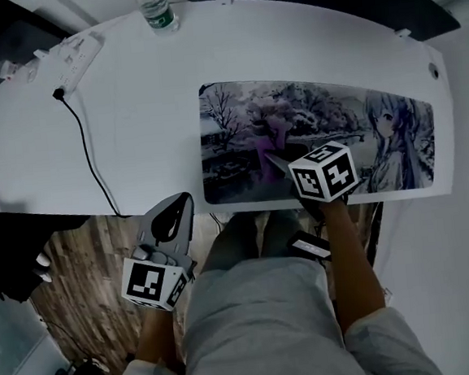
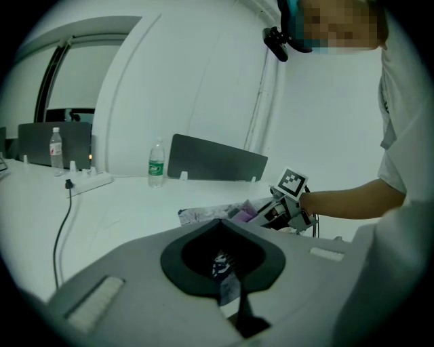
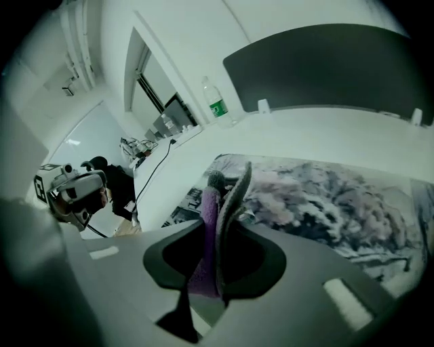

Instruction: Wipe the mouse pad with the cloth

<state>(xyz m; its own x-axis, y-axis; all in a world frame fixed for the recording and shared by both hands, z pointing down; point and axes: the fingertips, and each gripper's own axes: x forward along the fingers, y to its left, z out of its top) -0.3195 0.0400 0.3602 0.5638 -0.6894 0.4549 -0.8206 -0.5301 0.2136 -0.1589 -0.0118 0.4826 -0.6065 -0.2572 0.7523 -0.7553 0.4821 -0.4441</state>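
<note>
- Right gripper (image 1: 280,162) (image 3: 215,225): jaws are clamping a cloth; the marker cube is facing up toward the head view, and the person's forearm (image 1: 350,254) is reaching in from the near edge.
- Cloth (image 1: 263,143) (image 3: 203,203): purple with a grey edge, it is standing pinched between the right jaws and sticking forward past their tips. It is sitting over the left part of the mouse pad. Whether it is pressing on the surface cannot be told.
- Mouse pad (image 1: 334,108) (image 3: 319,196): long and printed with a greyish illustrated scene, it is lying flat on the right half of the worktop, with its long side running along the near edge.
- Left gripper (image 1: 185,197) (image 2: 218,221): jaws are resting together at the tips, gripping nothing. It is hanging off the near edge, left of the pad and well apart from it.
- Worktop (image 1: 130,110): white, it is carrying all the items listed here.
- Water bottle (image 1: 156,8) (image 2: 156,162) (image 3: 215,101): it is standing upright at the far edge.
- Power strip (image 1: 72,56) (image 2: 88,181): it is lying at the far left, with a black cable (image 1: 84,147) (image 2: 61,223) running from it to the near edge.
- Dark panel (image 2: 217,161) (image 3: 325,68): it is standing upright behind the pad.
</note>
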